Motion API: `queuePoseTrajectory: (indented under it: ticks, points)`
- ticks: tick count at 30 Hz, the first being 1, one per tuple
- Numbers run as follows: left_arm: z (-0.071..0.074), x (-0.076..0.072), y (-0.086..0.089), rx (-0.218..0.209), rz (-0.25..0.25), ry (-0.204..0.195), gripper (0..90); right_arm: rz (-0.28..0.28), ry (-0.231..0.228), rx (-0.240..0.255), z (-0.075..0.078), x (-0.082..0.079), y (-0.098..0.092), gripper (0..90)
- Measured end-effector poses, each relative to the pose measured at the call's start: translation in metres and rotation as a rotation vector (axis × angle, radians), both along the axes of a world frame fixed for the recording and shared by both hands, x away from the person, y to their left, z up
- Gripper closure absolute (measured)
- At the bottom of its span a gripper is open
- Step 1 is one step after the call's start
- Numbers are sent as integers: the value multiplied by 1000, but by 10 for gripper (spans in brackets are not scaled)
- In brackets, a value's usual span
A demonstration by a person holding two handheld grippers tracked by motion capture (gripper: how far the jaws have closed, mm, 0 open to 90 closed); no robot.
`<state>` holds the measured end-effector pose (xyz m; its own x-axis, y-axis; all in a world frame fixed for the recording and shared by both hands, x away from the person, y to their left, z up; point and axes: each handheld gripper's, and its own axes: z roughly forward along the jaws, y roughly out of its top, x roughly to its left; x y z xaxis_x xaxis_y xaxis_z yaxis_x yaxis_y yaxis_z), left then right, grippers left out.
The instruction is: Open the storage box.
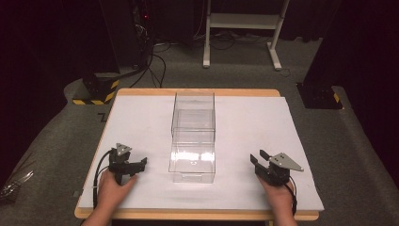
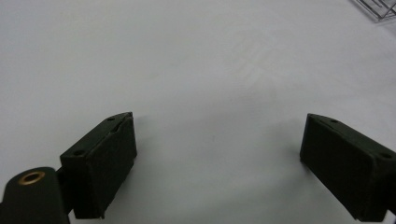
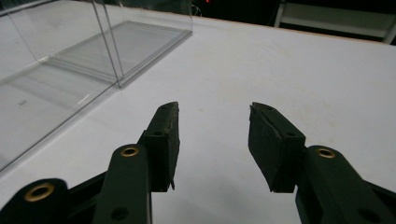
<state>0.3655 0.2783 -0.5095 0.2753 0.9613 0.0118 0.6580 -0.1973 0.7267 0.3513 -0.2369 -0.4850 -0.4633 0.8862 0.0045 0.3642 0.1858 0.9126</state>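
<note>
Clear box (image 1: 193,136) untouched | left gripper (image 2: 219,154) wide, empty | right gripper (image 3: 212,140) half-open, empty

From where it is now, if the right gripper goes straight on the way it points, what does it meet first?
Probably nothing soon: the right gripper, jaws open and empty, points over bare white table. The clear box lies off to one side, though depth is hard to judge.

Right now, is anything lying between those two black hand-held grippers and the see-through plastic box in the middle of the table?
Nothing visible. Bare white tabletop separates the clear plastic box from the left gripper and the right gripper, both open and empty.
</note>
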Motion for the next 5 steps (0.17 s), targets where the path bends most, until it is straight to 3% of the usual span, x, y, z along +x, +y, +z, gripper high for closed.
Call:
queuePoseTrajectory:
  ticks: [5]
  points:
    - [0, 0, 0, -2, 1, -1, 110, -21, 26, -6, -3, 2, -2, 502]
